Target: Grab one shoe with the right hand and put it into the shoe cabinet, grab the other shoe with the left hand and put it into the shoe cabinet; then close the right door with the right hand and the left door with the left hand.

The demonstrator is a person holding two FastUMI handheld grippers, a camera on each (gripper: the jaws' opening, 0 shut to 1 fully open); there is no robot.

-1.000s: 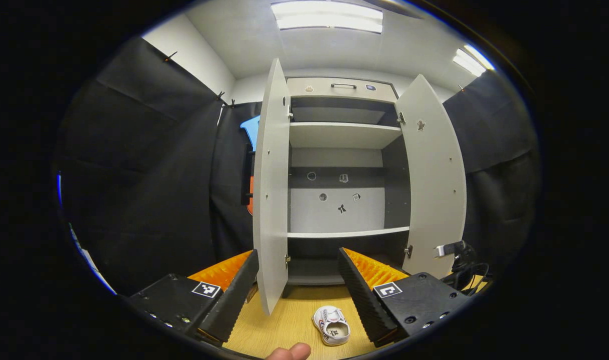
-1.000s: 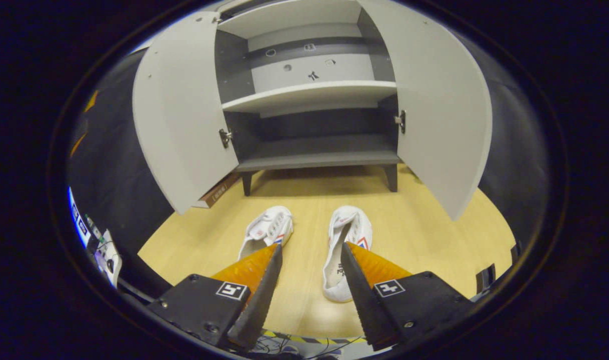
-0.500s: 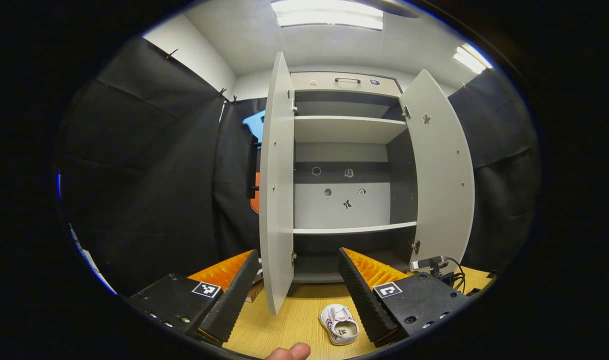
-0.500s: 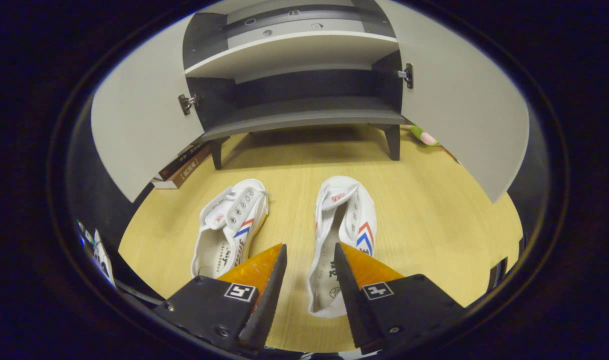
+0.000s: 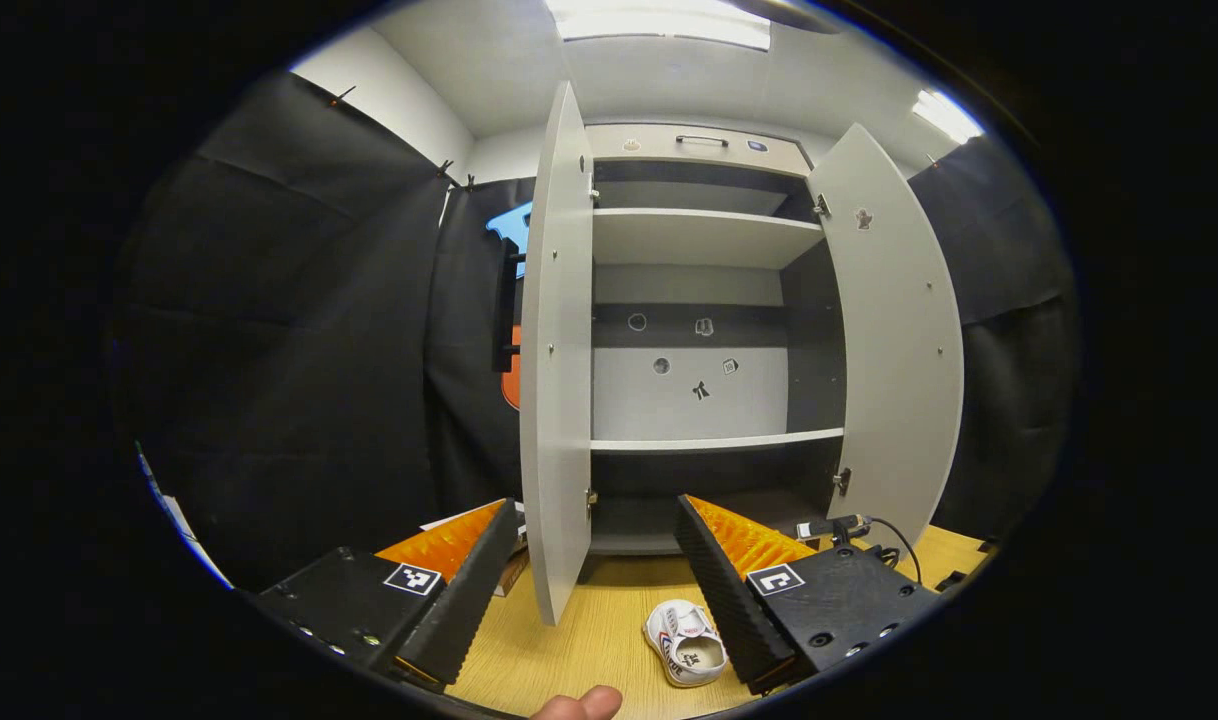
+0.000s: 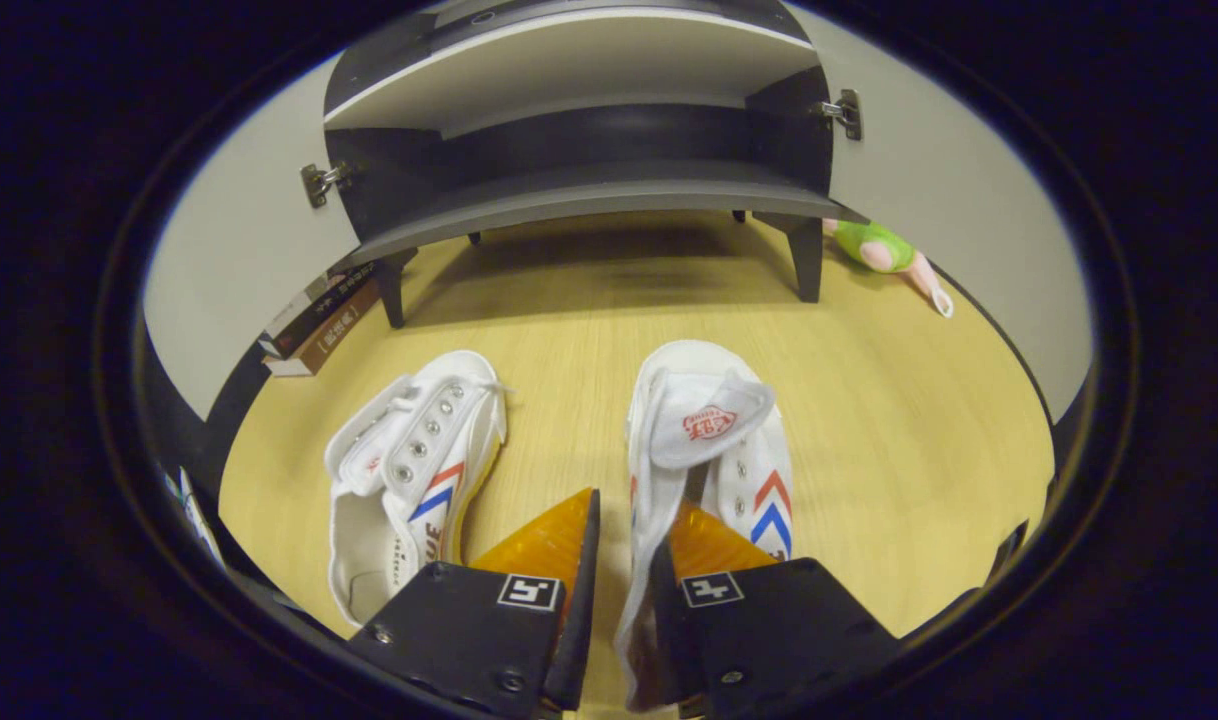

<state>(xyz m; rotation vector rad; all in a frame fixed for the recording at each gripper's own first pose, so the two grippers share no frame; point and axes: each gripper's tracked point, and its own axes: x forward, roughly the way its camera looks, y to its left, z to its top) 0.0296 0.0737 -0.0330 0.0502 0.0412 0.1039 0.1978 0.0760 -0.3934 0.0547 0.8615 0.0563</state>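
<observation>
Right gripper [image 6: 619, 560] pinches the side wall of the right shoe [image 6: 709, 450] on the wooden floor [image 6: 899, 420] before the open shoe cabinet [image 5: 689, 300]; left gripper [image 5: 599, 560] hangs with fingers apart, other shoe [image 6: 409, 480] untouched, both doors still open

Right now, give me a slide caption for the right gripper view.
Right gripper closes on the right-hand white sneaker's side wall before the open shoe cabinet.

Lying on the wooden floor: two white canvas shoes [image 6: 414, 470] [image 6: 709, 450], two stacked books [image 6: 319, 320], one green plush toy [image 6: 884, 250]. Standing open: two grey cabinet doors [image 5: 559, 350] [image 5: 899, 340].
</observation>
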